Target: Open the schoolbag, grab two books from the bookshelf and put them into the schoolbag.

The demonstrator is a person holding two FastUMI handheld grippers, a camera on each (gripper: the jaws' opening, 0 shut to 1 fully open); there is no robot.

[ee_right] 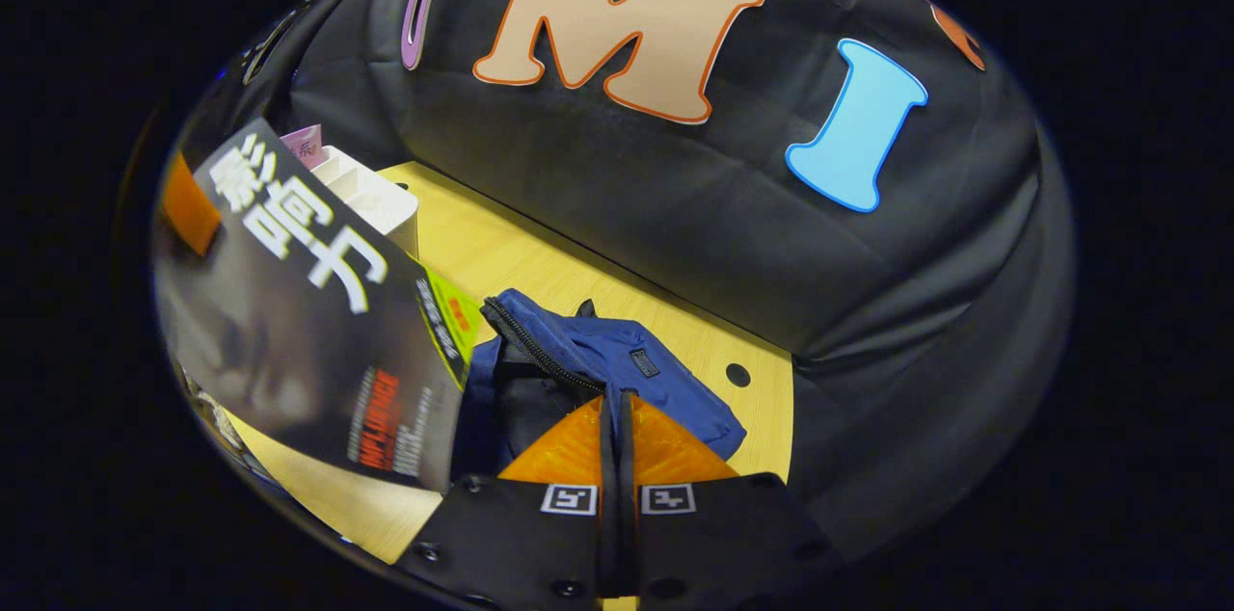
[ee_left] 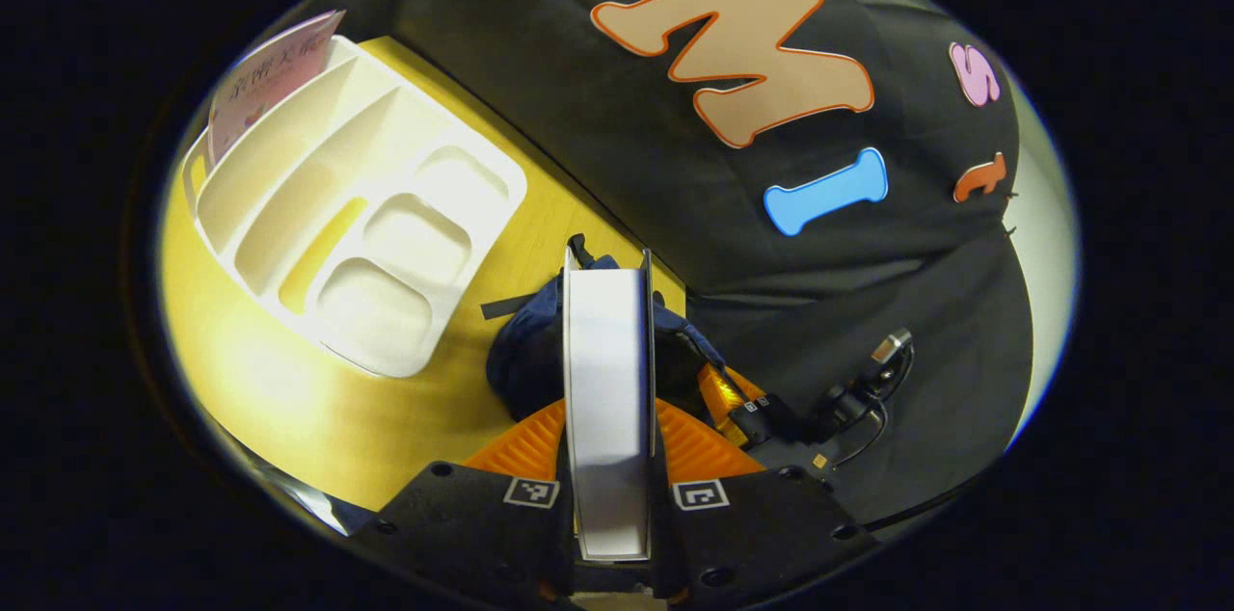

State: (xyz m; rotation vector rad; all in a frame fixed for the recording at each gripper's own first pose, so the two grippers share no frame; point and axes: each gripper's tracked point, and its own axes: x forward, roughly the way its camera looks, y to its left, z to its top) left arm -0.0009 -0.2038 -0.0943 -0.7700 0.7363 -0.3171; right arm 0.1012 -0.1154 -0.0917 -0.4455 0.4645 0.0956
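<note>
My left gripper (ee_left: 609, 423) is shut on a book (ee_left: 607, 332), seen edge-on with its white pages facing me. The book hangs upright just over the blue schoolbag (ee_left: 525, 351) on the yellow table (ee_left: 289, 399). In the right gripper view the same book (ee_right: 289, 322) shows its dark cover, tilted at the left beside the schoolbag's (ee_right: 627, 351) unzipped mouth. My right gripper (ee_right: 614, 399) is shut on the bag's upper edge, holding the fabric up. The right gripper (ee_left: 747, 409) also appears beside the bag. A white bookshelf (ee_left: 366, 206) holds a pink book (ee_left: 270, 76).
The bookshelf (ee_right: 371, 192) stands left of the bag on the table (ee_right: 501, 254), with the pink book (ee_right: 304, 144) at its far end. The black cloth wall rises close behind the table. A small round hole (ee_right: 737, 375) marks the tabletop right of the bag.
</note>
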